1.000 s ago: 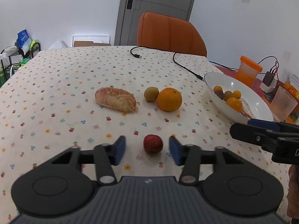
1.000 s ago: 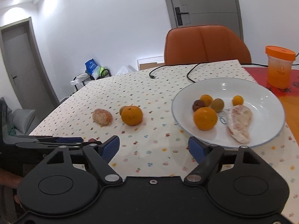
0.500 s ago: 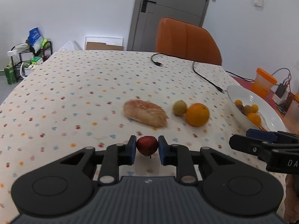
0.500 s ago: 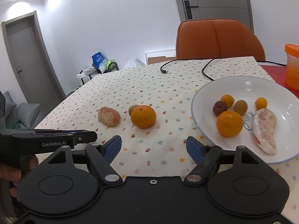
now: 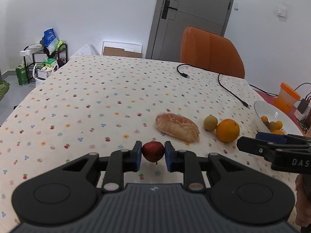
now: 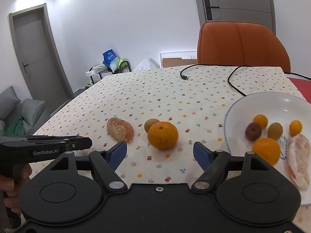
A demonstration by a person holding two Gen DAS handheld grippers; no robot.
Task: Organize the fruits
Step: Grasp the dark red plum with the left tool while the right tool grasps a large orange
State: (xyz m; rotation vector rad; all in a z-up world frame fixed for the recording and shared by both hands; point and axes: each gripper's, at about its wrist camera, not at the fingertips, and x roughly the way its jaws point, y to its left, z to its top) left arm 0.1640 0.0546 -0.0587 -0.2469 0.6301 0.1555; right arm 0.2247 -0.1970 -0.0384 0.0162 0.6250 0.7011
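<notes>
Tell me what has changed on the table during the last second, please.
The left hand-held gripper closed on the red fruit and lifted it off the tablecloth. The right hand-held gripper stayed open; the orange and plate stayed put.

Both wrist views low, close over table (image 5: 81, 101), facing chair (image 6: 241, 44); share orange (image 5: 227, 130).

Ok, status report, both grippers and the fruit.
Left gripper shut on the red apple, clear of the cloth. Right gripper open, empty, near the orange. Plate holds six fruits. Path to plate unobstructed.
</notes>
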